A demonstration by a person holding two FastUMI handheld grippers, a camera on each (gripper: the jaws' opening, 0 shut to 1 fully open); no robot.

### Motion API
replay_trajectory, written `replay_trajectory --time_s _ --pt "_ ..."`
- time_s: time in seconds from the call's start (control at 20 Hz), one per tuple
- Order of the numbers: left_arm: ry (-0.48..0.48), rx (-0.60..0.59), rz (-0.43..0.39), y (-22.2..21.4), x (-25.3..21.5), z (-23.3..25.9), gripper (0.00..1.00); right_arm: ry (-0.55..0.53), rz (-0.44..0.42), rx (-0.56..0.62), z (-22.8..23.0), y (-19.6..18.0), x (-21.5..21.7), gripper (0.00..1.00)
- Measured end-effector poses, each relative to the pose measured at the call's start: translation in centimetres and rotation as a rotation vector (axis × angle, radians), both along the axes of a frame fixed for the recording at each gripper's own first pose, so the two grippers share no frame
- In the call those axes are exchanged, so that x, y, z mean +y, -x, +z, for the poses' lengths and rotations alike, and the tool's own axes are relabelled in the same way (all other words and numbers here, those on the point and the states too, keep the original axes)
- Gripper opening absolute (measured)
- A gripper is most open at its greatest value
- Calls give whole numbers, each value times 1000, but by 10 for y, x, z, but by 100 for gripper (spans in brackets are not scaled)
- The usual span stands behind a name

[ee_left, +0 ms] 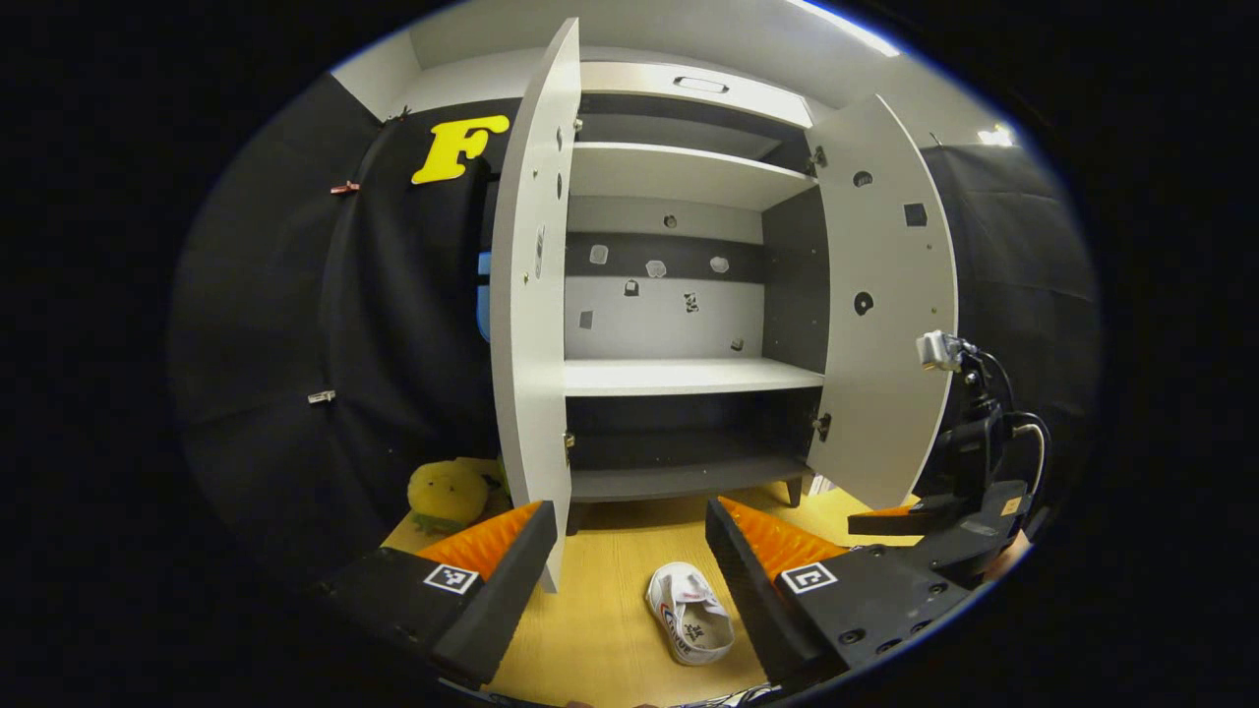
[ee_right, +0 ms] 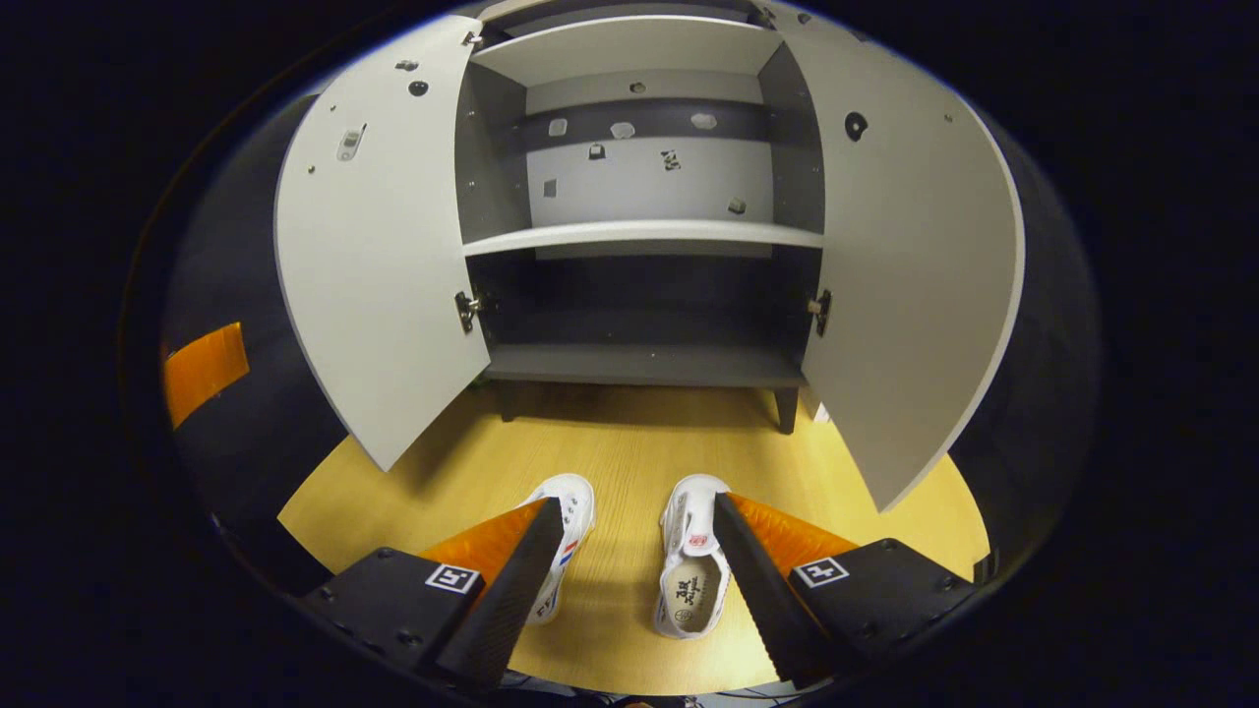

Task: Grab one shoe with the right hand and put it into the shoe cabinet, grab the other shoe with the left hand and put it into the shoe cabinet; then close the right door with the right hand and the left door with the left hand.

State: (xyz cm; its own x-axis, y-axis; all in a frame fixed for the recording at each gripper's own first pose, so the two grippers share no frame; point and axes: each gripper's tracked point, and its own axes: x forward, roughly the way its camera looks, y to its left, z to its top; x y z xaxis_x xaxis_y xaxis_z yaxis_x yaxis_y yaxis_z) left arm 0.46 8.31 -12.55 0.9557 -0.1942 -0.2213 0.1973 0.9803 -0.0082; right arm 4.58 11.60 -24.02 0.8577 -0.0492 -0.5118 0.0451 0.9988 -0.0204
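Lining my right gripper [ee_right: 637,551], fingers spread, over white canvas low-top shoe [ee_right: 691,570] between fingers; light, soft, pinch heel collar. Left gripper [ee_left: 629,551] spread, empty.

Count: two white shoes [ee_right: 566,531] [ee_right: 691,570], one shoe cabinet [ee_right: 644,234] with two open doors [ee_right: 379,246] [ee_right: 910,265], and one yellow plush toy [ee_left: 448,492].

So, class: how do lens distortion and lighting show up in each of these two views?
Left gripper view: the cabinet doors bow outward, a ceiling light glares, the lowest shelf sits in shadow. Right gripper view: both doors curve strongly, the shoes are evenly lit, and the floor darkens under the cabinet.
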Motion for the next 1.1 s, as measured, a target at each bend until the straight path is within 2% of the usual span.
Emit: replay_trajectory --time_s 0.25,0.45,0.7,0.95,1.1 --pt "31 23 24 -3 2 -15 95 -50 -39 120 -53 4 -7 99" --pt "1 63 38 -2 7 -41 95 -133 -80 231 -103 6 -6 99" --pt "5 126 44 -3 15 -70 95 -101 -120 287 -137 -5 -19 99" --pt "-13 133 76 -19 33 -79 95 -96 -142 309 -156 -24 -24 99" --pt "-21 140 69 -24 37 -81 95 -46 -128 338 -173 -30 -24 93"
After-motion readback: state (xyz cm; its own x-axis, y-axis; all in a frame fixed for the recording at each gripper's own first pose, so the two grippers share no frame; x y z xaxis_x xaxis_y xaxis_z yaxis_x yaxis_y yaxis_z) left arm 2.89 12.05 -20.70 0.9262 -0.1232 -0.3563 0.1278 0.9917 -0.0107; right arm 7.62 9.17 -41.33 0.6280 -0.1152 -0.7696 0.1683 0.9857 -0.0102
